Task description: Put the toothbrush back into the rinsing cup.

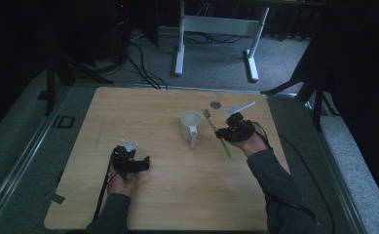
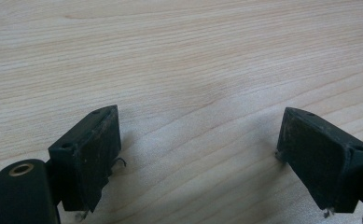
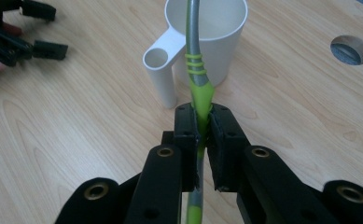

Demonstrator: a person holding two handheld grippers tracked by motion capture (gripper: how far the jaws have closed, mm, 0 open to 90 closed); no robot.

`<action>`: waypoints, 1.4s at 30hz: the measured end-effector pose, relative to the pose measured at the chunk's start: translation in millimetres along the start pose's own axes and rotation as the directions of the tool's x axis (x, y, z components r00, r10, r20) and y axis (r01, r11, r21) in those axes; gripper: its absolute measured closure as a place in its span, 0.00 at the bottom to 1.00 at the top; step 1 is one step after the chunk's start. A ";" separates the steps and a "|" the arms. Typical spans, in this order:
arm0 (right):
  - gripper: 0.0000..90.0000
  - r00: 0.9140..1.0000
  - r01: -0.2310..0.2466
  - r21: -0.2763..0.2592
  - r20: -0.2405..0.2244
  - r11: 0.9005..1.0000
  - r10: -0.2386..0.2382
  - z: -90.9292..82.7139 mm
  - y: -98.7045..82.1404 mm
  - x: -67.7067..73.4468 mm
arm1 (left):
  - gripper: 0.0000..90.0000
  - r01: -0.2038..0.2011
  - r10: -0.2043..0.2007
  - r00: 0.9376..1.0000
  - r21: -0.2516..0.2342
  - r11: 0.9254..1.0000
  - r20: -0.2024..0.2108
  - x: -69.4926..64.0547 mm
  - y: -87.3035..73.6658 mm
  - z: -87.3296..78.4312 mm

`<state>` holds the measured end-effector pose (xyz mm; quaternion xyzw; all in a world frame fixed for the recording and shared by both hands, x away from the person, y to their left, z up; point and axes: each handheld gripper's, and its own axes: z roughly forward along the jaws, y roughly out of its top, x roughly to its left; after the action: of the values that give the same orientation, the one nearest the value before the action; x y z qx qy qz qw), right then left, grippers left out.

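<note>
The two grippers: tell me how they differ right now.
The left gripper has its jaws spread wide with nothing between them; the right gripper is clamped on the green toothbrush. The left sits over bare table, away from the white cup; the right is beside it. Both are black and hand-held.
</note>
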<state>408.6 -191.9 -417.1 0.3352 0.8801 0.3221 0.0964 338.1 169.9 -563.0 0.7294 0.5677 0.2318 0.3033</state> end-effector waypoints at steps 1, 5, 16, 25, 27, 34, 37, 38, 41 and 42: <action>0.92 1.000 -0.006 -0.012 -0.012 1.000 0.006 -0.2 -0.2 -1.0 | 0.16 0.000 0.000 1.000 0.000 1.000 0.000 0.0 0.0 0.0; 0.92 0.999 -0.026 -0.033 -0.026 0.999 0.025 0.8 -1.1 -2.8 | 0.16 -0.001 0.001 1.000 0.001 1.000 0.000 0.0 0.0 -0.1; 0.92 0.999 -0.037 -0.073 -0.022 0.997 0.035 2.9 0.8 -0.9 | 0.15 0.000 0.000 1.000 0.000 1.000 0.000 0.0 0.0 0.0; 0.92 0.999 -0.041 -0.093 -0.031 0.995 0.038 5.9 1.5 -0.9 | 0.16 0.000 0.000 1.000 0.000 1.000 0.000 0.0 0.0 0.0; 0.92 0.999 -0.046 -0.103 -0.031 0.994 0.043 5.8 1.7 -0.5 | 0.16 0.000 0.000 1.000 0.000 1.000 0.000 0.0 0.0 0.0; 0.91 0.998 -0.048 -0.132 -0.033 0.990 0.044 5.8 2.9 0.7 | 0.16 0.000 0.000 1.000 0.001 1.000 0.000 0.0 0.0 0.0; 0.91 0.999 -0.042 -0.138 -0.034 0.989 0.038 6.5 2.9 1.2 | 0.16 0.001 -0.001 1.000 -0.001 1.000 0.000 -0.1 0.0 0.1; 0.91 0.999 -0.044 -0.143 -0.034 0.989 0.039 6.6 2.9 1.3 | 0.16 -0.001 0.001 1.000 0.001 1.000 0.000 0.0 0.0 -0.1; 0.91 0.999 -0.047 -0.158 -0.034 0.986 0.043 7.1 2.7 1.3 | 0.15 0.000 0.000 1.000 0.000 1.000 0.000 0.0 0.0 0.0; 0.91 0.998 -0.048 -0.162 -0.034 0.986 0.043 7.2 2.7 1.4 | 0.16 0.000 0.000 1.000 0.000 1.000 0.000 0.0 0.0 0.0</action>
<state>411.8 -185.8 -421.0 0.3415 0.8443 0.4000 0.1029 338.1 169.9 -563.0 0.7294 0.5677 0.2317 0.3033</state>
